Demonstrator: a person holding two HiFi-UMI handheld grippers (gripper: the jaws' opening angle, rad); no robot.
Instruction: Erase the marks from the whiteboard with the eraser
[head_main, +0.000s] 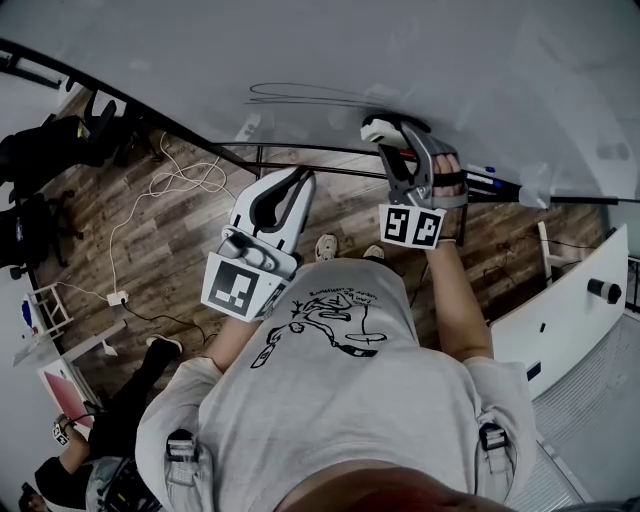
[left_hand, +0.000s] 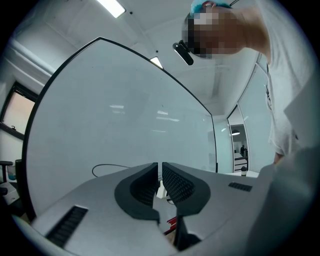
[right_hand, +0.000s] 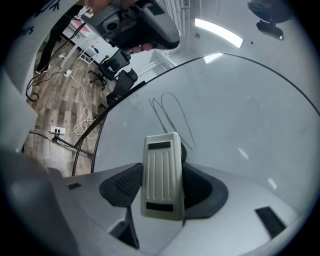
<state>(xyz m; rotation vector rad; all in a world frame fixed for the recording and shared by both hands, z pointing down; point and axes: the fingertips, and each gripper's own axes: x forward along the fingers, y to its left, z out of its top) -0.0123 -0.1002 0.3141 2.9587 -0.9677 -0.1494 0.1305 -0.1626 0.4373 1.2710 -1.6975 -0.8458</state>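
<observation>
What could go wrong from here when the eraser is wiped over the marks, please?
The right gripper holds the eraser only by its long sides, with its far end sticking out past the jaws, so pressing on the whiteboard might tilt it or slip it. The marks are long thin loops, so one pass may leave parts behind.

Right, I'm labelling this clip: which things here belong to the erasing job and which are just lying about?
Job: eraser, clamped in the right gripper; whiteboard; the black marks on it.
Lying about: floor cables; power strip; office chairs; left gripper, shut and empty.
</observation>
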